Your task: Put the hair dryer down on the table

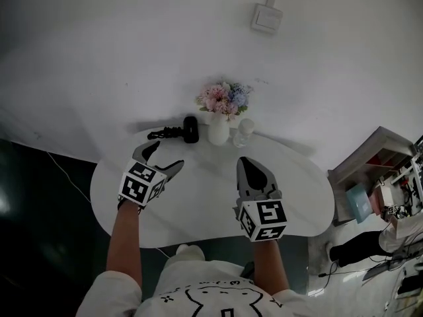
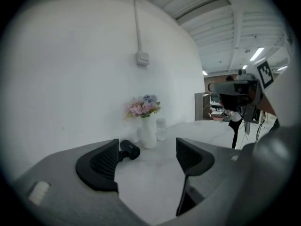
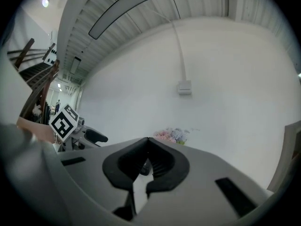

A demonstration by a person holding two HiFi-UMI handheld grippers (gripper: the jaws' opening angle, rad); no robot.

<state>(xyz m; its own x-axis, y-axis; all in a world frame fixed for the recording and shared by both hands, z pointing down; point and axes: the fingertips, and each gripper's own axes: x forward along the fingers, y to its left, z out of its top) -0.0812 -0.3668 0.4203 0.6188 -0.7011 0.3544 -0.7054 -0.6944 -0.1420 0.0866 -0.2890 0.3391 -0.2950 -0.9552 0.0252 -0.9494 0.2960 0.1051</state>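
A black hair dryer (image 1: pixel 178 132) lies on the white oval table (image 1: pixel 198 197) at its far edge, left of the vase; in the left gripper view the hair dryer (image 2: pixel 129 150) shows past the left jaw. My left gripper (image 1: pixel 163 157) hovers over the table's left part, open and empty, a short way in front of the dryer. My right gripper (image 1: pixel 253 166) is over the table's middle right, jaws closed together with nothing between them. In the left gripper view my left gripper (image 2: pixel 146 160) points toward the vase; my right gripper (image 3: pixel 146 160) tips meet in its own view.
A white vase of pink and blue flowers (image 1: pixel 219 114) and a small clear bottle (image 1: pixel 244 134) stand at the table's far edge by the wall. A shelf unit with clutter (image 1: pixel 380 177) is to the right. A wall switch box (image 1: pixel 266 18) is above.
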